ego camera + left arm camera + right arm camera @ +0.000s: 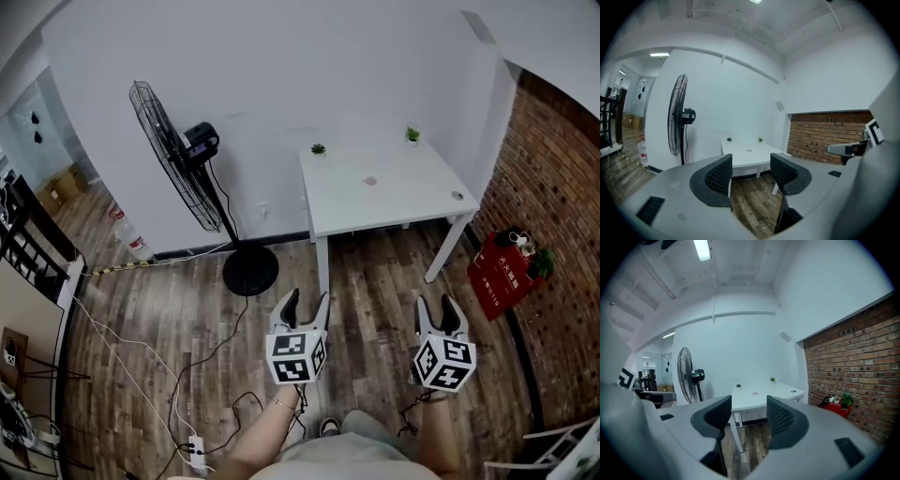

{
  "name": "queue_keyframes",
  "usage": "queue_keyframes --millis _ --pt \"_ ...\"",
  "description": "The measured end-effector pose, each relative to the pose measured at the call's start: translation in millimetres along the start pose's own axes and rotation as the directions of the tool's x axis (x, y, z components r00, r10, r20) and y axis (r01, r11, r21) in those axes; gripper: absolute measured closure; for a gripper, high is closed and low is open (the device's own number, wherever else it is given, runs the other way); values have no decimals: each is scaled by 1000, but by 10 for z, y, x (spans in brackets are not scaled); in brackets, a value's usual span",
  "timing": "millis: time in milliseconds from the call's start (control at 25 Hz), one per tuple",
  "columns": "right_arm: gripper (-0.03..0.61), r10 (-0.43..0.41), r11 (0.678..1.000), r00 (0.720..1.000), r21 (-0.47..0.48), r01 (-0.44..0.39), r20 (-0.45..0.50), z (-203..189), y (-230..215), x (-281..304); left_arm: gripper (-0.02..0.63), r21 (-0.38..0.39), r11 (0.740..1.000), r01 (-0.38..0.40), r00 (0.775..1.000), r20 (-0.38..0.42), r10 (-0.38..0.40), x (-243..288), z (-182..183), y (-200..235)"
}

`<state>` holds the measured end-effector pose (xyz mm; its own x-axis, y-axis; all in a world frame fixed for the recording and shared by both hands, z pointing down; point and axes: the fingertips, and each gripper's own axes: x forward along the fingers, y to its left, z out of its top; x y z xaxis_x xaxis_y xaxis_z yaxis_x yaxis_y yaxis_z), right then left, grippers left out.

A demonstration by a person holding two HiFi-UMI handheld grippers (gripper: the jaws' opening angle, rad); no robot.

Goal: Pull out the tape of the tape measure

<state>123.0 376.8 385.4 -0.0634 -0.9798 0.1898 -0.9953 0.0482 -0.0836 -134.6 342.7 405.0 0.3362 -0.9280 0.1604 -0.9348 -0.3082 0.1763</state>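
Left gripper and right gripper: jaws spread, nothing between them, carried side by side at waist height well short of the white table, seemingly on approach; tape measure not identifiable, possibly the small round item there.

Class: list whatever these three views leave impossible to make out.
Head view: the small pinkish disc and small dark disc on the white rectangular table are too tiny to identify.
Head view: the person's hands are hidden under the left gripper and right gripper.
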Motion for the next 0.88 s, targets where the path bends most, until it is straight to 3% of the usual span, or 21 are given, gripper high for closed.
queue_keyframes --millis 400,880 --pt "345 -22 1000 999 7 23 -37 -112 -214 466 379 -13 1000 -14 998 -55 13 443 -193 130" --pt "345 20 1000 999 18 -19 -38 170 -623 1689 379 1 998 -56 998 -42 56 1631 97 225"
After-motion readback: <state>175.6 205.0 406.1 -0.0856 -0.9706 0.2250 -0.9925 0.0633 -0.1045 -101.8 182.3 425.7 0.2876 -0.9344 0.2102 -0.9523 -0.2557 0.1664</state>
